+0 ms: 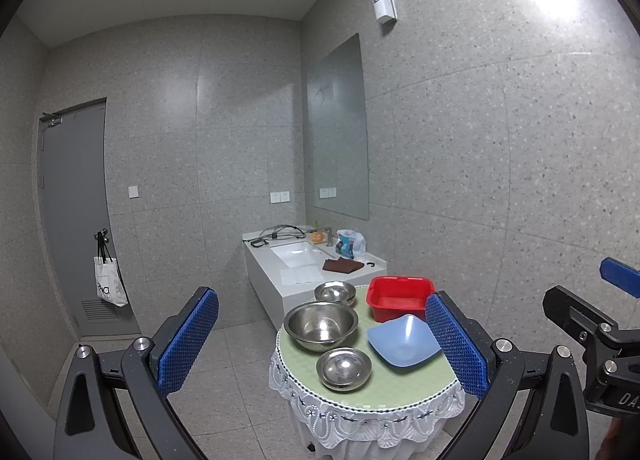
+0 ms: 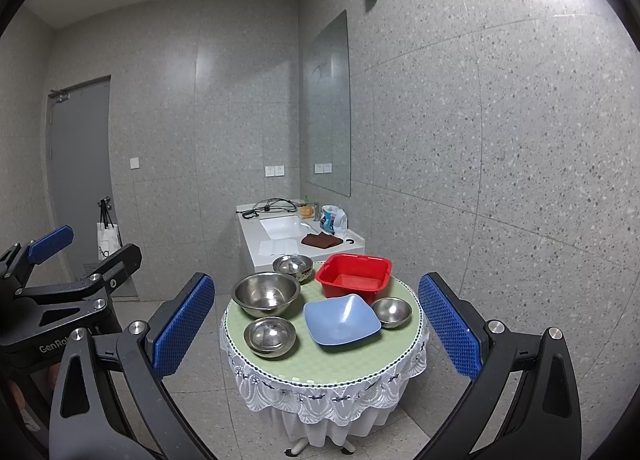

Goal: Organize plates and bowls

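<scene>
A small round table with a green top and lace cloth holds the dishes. On it are a large steel bowl, a small steel bowl at the front, stacked steel bowls at the back, a small steel bowl at the right, a blue square plate and a red tub. The large bowl, blue plate and red tub also show in the left wrist view. My left gripper and my right gripper are both open, empty, and held short of the table.
A white sink counter stands behind the table with cables, a brown cloth and a bag. A mirror hangs on the right wall. A grey door with a tote bag is at the left. Tiled floor surrounds the table.
</scene>
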Available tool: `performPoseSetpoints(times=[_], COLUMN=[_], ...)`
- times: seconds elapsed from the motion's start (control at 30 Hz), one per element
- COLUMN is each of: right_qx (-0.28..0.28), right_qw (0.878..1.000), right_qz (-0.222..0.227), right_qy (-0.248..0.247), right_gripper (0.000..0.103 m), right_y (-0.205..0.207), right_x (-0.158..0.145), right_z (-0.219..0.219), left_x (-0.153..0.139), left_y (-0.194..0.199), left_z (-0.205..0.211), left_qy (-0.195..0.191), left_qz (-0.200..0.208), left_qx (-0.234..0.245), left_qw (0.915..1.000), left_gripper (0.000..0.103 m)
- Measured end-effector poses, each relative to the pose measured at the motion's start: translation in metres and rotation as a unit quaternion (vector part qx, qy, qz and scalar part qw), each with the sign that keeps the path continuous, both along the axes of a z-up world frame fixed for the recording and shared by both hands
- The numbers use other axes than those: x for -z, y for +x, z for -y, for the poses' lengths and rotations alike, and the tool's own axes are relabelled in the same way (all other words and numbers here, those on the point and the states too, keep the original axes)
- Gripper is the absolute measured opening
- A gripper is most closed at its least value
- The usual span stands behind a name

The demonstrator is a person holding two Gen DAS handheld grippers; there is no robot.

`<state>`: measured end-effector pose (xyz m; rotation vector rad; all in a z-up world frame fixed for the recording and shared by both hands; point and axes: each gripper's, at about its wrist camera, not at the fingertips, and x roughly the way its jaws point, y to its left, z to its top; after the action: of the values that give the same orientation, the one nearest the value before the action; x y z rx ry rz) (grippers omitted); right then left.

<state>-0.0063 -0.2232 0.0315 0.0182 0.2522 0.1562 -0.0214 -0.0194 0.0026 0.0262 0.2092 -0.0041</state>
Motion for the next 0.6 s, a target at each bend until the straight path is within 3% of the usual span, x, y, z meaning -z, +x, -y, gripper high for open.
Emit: performPoseSetpoints(times=[0.6], right_qx=[0.000], right_qw=[1.000], right_qz=[-0.009], right_qy=[0.005], right_gripper=[0.103], right_y=[0.012], right_x=[0.005], right_z=[0.008], left_x=[0.003], left_y=[0.010], left_z=[0.007], left_qy=[0.003], left_qz=[-0.005], left_qx=[0.002], left_qw=[1.0000], left_gripper=[0.102])
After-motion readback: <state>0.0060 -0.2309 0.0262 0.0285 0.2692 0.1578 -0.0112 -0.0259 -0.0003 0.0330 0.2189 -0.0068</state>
